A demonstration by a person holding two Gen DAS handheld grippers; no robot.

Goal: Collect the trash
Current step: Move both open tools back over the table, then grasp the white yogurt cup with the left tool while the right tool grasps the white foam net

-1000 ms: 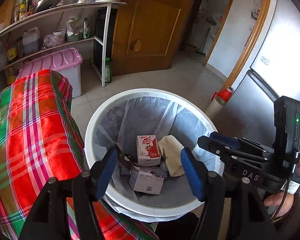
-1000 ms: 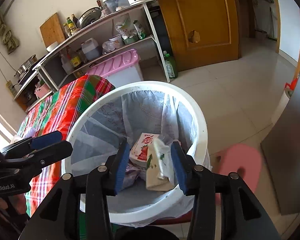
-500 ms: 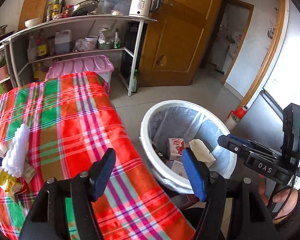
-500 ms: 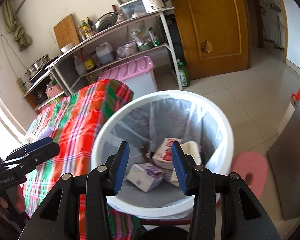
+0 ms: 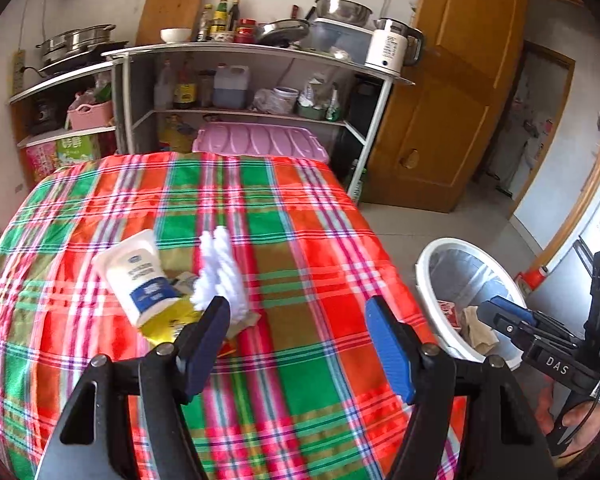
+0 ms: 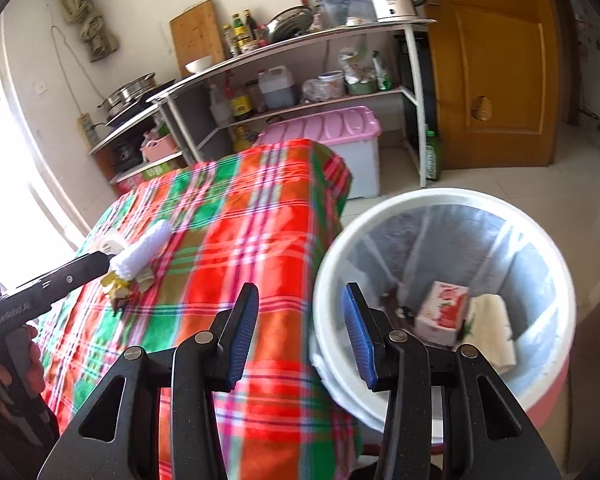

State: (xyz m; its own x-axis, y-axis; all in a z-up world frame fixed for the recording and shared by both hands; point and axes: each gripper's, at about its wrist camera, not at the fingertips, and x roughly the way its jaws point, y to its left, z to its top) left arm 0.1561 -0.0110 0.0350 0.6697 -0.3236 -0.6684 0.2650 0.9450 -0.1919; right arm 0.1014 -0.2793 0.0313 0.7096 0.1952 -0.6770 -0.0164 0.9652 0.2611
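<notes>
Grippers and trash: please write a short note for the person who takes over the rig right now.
Left gripper: open, empty, its jaws have just been opening; it points at the pile on the tablecloth.
Right gripper: open, empty, over the gap between table and bin.
Done: red carton and a cream wrapper lie in the lined bin.
Left: the white tube, white fluffy piece and yellow wrapper under them, all together on the cloth. Pick each and drop it in the bin.
</notes>
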